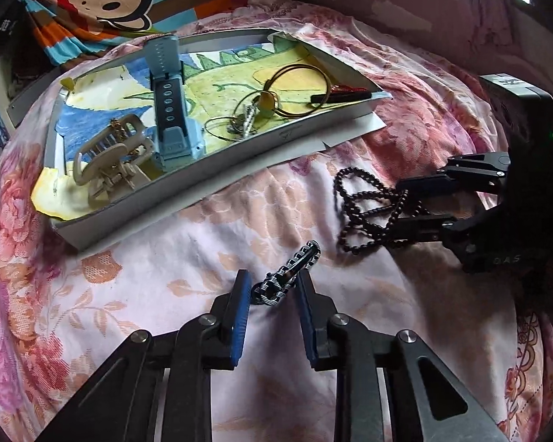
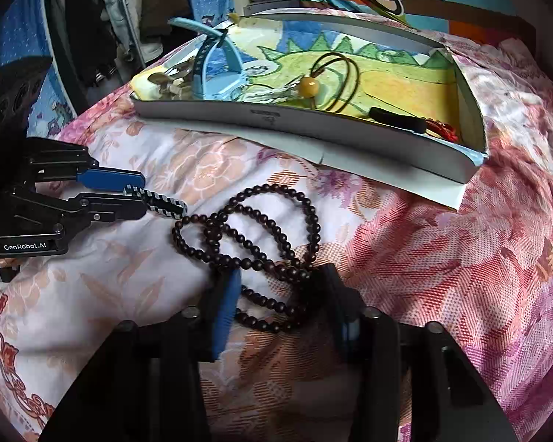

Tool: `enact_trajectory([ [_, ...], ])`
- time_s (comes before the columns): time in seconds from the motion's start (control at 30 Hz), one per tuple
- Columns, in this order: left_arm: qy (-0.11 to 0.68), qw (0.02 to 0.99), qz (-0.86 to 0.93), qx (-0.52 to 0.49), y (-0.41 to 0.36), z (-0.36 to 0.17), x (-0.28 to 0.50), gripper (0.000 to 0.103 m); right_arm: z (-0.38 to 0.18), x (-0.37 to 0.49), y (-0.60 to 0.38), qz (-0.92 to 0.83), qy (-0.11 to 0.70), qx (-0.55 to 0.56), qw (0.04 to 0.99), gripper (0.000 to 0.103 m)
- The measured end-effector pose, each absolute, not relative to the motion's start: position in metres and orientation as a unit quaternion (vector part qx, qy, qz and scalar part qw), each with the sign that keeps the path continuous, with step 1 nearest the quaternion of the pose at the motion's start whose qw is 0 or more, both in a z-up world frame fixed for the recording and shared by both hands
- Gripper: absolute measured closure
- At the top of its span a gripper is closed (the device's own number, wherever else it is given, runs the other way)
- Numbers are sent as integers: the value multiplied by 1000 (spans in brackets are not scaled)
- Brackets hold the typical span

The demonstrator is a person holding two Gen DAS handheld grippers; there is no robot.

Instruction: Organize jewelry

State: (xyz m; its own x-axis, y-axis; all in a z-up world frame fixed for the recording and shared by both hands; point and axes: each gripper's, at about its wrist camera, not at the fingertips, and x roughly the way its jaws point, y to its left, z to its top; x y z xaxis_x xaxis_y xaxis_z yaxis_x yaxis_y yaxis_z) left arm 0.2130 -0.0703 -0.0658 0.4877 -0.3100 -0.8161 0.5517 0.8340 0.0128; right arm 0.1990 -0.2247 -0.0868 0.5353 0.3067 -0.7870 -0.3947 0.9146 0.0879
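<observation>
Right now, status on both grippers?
Left gripper open around striped bracelet. Right gripper open around dark bead string. Both on bedspread, outside tray.

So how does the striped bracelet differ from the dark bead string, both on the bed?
The striped bracelet is black-and-white flat links; the dark bead string is round brown beads. The bracelet lies short and folded, the string sprawls in several loops. The left gripper straddles the bracelet, the right gripper the string. Both lie outside the tray.
</observation>
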Motion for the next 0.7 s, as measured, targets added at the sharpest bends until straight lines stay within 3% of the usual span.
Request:
enact_trajectory([
  [0.13, 449, 845, -253, 140, -76, -68, 211, 85, -86, 197, -221, 205, 435, -60, 875, 84],
  [0.3, 452, 850, -248, 109, -79, -70, 207, 85, -81, 193, -221, 202, 421, -67, 882, 94],
  [0.7, 421, 880, -217, 44, -69, -52, 200, 89, -43, 183, -233, 192, 353, -60, 914, 94],
])
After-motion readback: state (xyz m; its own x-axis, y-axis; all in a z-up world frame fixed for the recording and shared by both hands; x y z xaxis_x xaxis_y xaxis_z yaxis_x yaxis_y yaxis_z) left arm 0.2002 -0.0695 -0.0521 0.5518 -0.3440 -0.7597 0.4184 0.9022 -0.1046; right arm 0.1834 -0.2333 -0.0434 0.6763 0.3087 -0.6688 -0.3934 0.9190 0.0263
